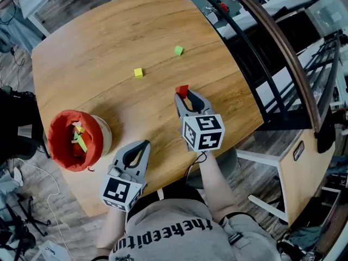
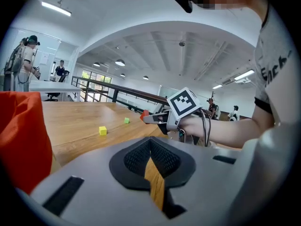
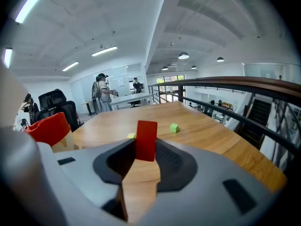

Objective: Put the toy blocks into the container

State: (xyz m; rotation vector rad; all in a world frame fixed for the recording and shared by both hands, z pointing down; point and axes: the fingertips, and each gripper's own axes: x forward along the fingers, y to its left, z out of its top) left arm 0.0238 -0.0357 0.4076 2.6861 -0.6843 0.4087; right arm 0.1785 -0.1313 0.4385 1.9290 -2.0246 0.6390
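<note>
Though beside railing (image 3: 235,82), wooden table (image 1: 109,48).

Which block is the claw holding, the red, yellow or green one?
The red block: it is pinched in the right claw. The yellow cube and the green cube lie loose on the table, and no claw touches them.

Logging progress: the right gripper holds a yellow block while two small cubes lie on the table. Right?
No: the right gripper holds a red block, not yellow, as the right gripper view shows. The yellow cube and the green cube do lie on the table.
</note>
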